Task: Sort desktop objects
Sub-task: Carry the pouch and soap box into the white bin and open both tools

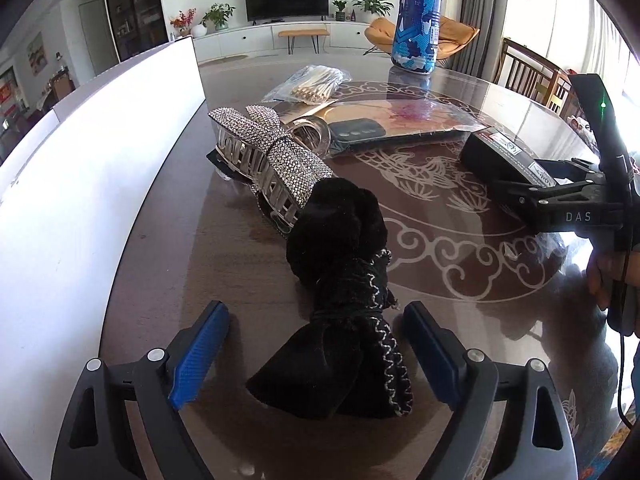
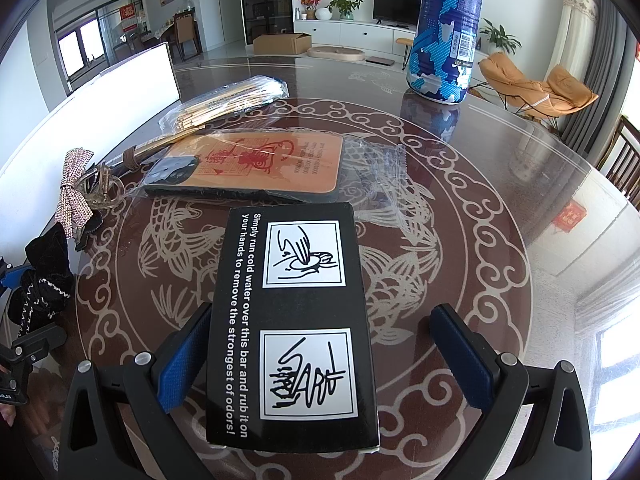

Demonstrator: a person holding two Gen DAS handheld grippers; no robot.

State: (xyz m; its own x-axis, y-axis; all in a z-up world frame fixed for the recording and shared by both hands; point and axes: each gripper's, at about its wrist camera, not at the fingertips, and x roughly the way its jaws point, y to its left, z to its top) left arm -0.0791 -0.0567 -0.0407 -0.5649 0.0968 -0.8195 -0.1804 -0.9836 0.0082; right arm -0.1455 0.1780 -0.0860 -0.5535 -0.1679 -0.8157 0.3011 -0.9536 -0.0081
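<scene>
Left tongs (image 1: 316, 354) are spread wide around a black velvet bow (image 1: 340, 308), blue pads clear of the fabric on both sides, so nothing's gripped yet. Right tongs (image 2: 324, 360) are the same story: gaping around a black box (image 2: 296, 320) with printed instructions, which lies flat on the tabletop (image 2: 500, 208); the left pad looks close to the box edge, the right one well off it.

Looks to me like the pick-up step on both sides, with stuff still scattered and nothing sorted. Next move is probably just squeezing in. The bow is soft and floppy, so I'd grab around its tied middle. The box is rigid and should be easy.

Watch the sparkly hair clip (image 1: 268, 160), it's touching the far end of the bow and could get dragged along. Beyond it there's a phone case in a plastic sleeve (image 2: 256, 164), a bag of wooden sticks (image 2: 228, 100), and a tall blue can (image 2: 448, 28) at the back. A white box wall (image 1: 100, 152) runs along the left, likely the drop spot, can't tell for sure.
</scene>
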